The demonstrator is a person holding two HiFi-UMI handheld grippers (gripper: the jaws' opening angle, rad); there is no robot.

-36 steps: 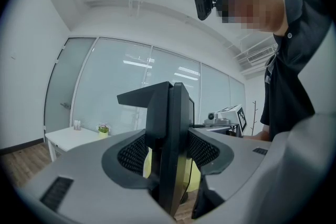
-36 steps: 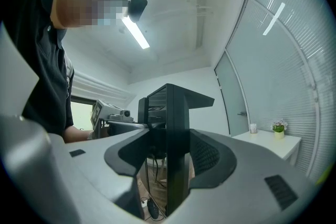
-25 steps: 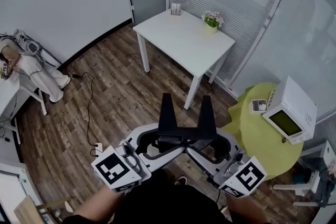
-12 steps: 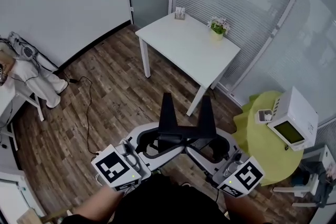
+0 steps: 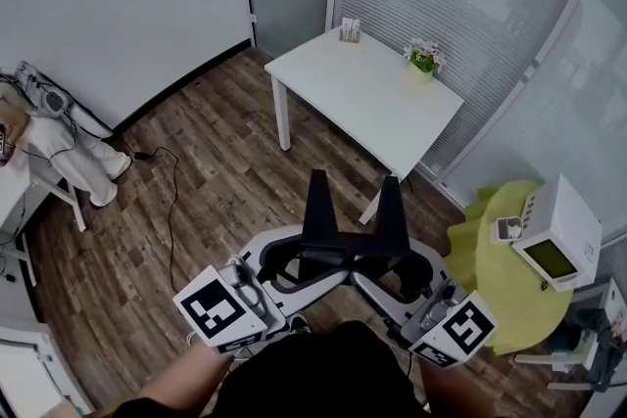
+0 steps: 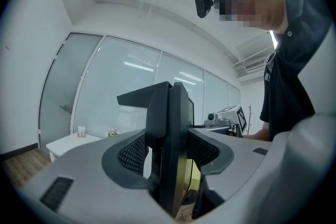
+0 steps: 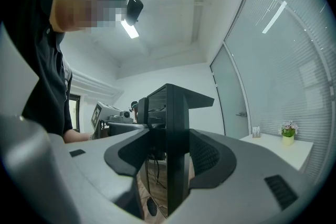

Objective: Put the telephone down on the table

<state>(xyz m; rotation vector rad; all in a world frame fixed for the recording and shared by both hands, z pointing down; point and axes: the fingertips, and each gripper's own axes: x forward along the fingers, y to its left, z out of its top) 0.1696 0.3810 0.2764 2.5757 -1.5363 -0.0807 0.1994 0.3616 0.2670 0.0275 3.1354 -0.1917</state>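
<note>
Left claw (image 5: 318, 181) is closed, black jaws pressed flat w/ nothing between them; right claw (image 5: 390, 183) same, shut and empty. Both are held low, just beside each other in front of the person, tips aimed fwd over the brown wood-plank floor (image 5: 196, 171).

No telephone in either claw, and I can't pick one out for sure anywhere in the room. Closest candidate is the white boxy device with a greenish panel (image 5: 558, 235) on the round yellow-green worktop (image 5: 500, 279) off to the right, but can't tell if that's it.

White square worktop on slim legs (image 5: 372, 98) stands ahead, well apart from the claws, mostly bare: a small potted plant with pale flowers (image 5: 423, 59) at one edge and a small white holder (image 5: 350, 29) at the far corner.

Risks from here, as I judge it:
- Task can't move on until a phone is found and gripped; grabbing the wrong item is likely if the box isn't it.
- Thin black cable (image 5: 171, 201) trails over the floor on the left, a trip hazard when walking.
- Setting down near the plant could knock it over.
</note>
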